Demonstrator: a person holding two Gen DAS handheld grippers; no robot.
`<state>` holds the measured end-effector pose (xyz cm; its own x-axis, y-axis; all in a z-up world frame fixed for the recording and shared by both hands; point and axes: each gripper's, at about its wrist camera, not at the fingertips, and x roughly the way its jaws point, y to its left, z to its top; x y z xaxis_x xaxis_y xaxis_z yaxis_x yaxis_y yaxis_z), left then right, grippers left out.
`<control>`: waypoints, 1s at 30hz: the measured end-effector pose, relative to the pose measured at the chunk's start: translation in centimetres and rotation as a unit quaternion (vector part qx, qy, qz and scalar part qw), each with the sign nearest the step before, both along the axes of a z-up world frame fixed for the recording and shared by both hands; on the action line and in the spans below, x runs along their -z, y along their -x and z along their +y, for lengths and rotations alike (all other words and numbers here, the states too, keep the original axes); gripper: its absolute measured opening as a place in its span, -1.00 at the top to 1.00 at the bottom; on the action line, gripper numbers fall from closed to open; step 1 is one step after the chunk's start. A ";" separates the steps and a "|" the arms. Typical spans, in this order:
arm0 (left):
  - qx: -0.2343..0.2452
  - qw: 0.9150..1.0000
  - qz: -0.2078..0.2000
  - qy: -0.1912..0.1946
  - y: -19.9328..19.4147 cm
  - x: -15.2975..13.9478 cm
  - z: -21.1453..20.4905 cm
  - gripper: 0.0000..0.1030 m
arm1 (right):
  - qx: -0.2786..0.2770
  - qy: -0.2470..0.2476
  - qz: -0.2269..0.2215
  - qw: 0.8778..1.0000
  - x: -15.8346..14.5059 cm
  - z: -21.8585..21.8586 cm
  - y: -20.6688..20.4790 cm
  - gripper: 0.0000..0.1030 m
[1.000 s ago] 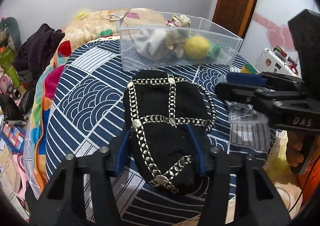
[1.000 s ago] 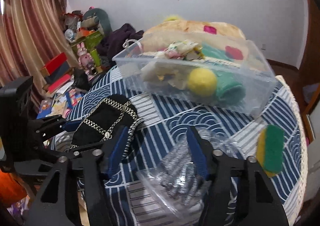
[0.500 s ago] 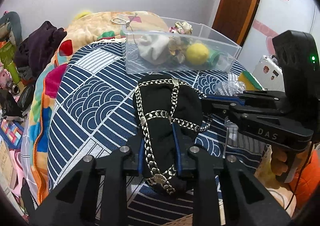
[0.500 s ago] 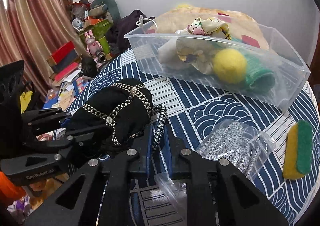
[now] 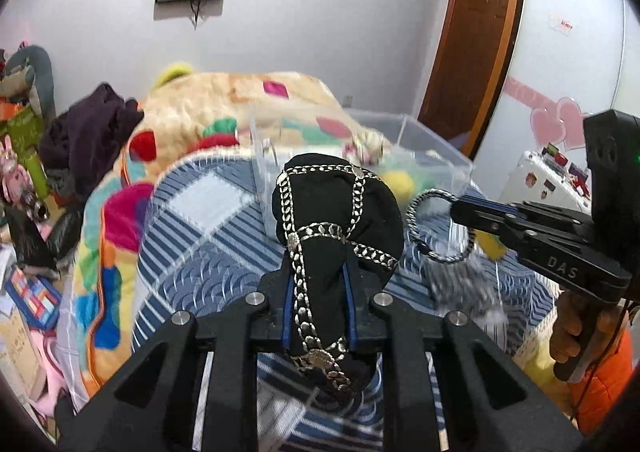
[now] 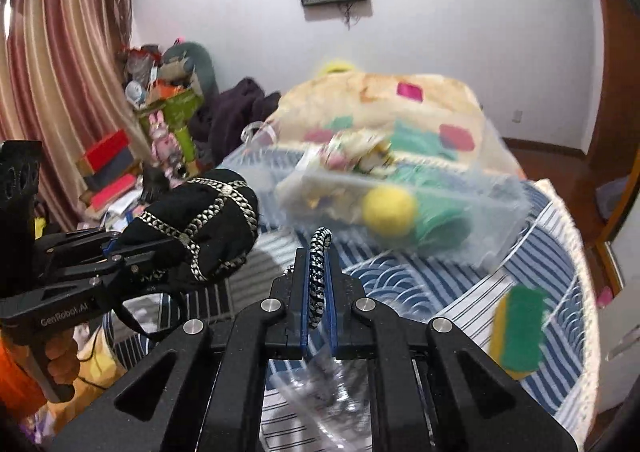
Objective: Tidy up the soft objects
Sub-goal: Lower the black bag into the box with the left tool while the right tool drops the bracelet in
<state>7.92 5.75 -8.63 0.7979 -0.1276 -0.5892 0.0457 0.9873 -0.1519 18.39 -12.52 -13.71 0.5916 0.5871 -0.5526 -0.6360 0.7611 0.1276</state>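
My left gripper (image 5: 316, 304) is shut on a black soft cap with silver chains (image 5: 340, 211) and holds it up above the bed; the cap also shows in the right wrist view (image 6: 200, 228). My right gripper (image 6: 318, 292) is shut on a black-and-white braided cord loop (image 6: 319, 272), lifted off the bed; the loop shows in the left wrist view (image 5: 438, 228) at the right gripper's tips (image 5: 460, 209). A clear plastic bin (image 6: 460, 228) behind holds a yellow ball (image 6: 390, 211), a green item and cloths.
A blue-and-white patterned cover (image 5: 192, 252) lies over the bed. A yellow-green sponge (image 6: 518, 332) lies at the right. A clear bag with grey contents (image 5: 464, 288) lies below the loop. A patterned blanket (image 5: 240, 111) and dark clothes (image 5: 92, 135) are behind.
Both grippers closed, the left on the cap and the right on the cord loop, then lifted them up off the bed toward the bin.
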 end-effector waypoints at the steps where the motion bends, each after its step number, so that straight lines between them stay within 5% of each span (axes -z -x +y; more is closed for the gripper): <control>1: 0.000 1.000 -0.005 0.000 -0.2 -0.4 0.1 0.63 | 0.004 -0.005 -0.005 1.000 -0.4 -0.4 -0.1 0.88; 15: -0.018 0.996 -0.083 -0.040 -5.0 -6.1 -0.2 0.63 | 0.077 -0.036 -0.069 0.994 -5.1 -3.6 -2.7 0.88; 30: -0.051 0.997 -0.035 -0.040 -13.2 -3.1 0.4 0.63 | 0.102 0.000 -0.068 0.992 -5.1 -1.9 -7.1 0.87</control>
